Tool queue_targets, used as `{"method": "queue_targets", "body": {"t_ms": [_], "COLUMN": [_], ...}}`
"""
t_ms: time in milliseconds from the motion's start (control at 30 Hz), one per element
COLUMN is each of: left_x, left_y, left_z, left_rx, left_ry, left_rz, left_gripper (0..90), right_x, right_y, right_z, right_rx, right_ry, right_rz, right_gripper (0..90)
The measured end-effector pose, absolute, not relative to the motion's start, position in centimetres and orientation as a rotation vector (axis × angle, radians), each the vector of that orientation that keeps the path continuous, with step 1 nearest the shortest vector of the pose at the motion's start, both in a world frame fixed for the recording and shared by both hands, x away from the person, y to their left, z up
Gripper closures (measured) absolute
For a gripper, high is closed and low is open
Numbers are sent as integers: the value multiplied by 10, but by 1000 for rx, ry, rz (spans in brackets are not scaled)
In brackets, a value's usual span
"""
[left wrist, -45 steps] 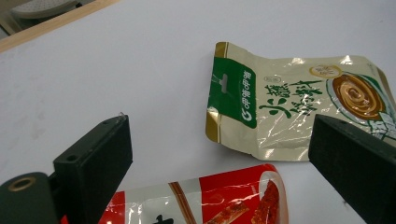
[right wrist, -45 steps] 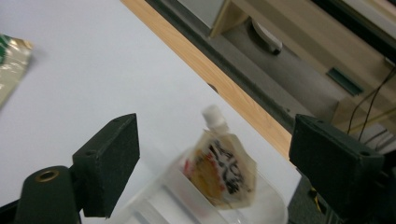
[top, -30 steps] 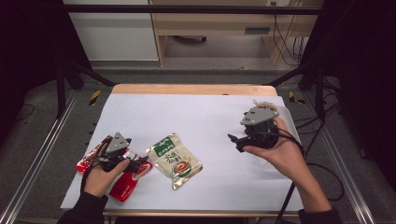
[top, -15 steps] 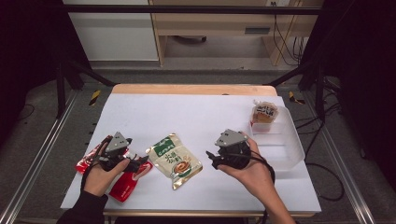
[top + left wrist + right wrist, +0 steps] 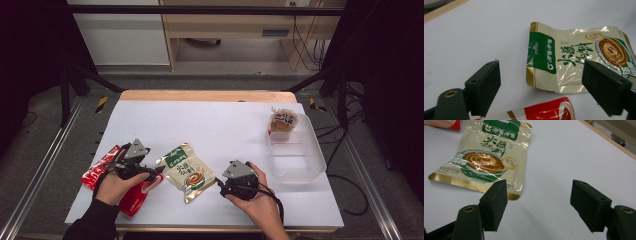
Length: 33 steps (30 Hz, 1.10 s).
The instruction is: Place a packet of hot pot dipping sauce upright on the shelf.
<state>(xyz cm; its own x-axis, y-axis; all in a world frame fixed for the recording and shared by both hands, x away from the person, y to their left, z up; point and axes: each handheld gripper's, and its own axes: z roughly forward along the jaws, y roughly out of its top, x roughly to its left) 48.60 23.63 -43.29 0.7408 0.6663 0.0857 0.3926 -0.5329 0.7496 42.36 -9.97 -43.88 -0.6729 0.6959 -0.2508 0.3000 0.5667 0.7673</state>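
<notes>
Gold and green foil catches the light on a flat sauce pouch [image 5: 186, 171] lying near the front of the white table sheet [image 5: 220, 125], its printed face up, between the two hand-held grippers. To its right, the right gripper [image 5: 223, 187] sits low over the sheet, its black jaws spread apart with nothing between them and aimed at the pouch's near corner, as the right gripper view shows; they have just been narrowing, probably to suit the thin edge of the foil. On the other side, the left gripper [image 5: 156, 172] rests over a glossy red packet [image 5: 131, 199], a second red packet [image 5: 97, 167] lying just beside it; its jaws also stand apart and empty, and have likewise just been closing a little, with the pouch's green hanging tab in front of them. Well apart at the right edge stands a clear plastic tub [image 5: 296, 156], holding a small orange-labelled snack bag [image 5: 283, 121] at its far end, likely where the packets are being gathered.
</notes>
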Motion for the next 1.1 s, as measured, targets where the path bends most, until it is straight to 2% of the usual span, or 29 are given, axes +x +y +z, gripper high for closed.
{"method": "queue_targets", "body": {"t_ms": [333,1100], "left_x": [497,505], "left_y": [226,224], "left_z": [-449,-459], "left_rx": [2271,2303], "left_ry": [799,868], "left_rz": [456,373], "left_gripper": [220,356], "right_x": [423,425], "right_y": [-100,-101], "right_z": [-447,-452], "right_rx": [828,815], "right_ry": [2252,2286], "right_rz": [954,916], "right_gripper": [298,284]}}
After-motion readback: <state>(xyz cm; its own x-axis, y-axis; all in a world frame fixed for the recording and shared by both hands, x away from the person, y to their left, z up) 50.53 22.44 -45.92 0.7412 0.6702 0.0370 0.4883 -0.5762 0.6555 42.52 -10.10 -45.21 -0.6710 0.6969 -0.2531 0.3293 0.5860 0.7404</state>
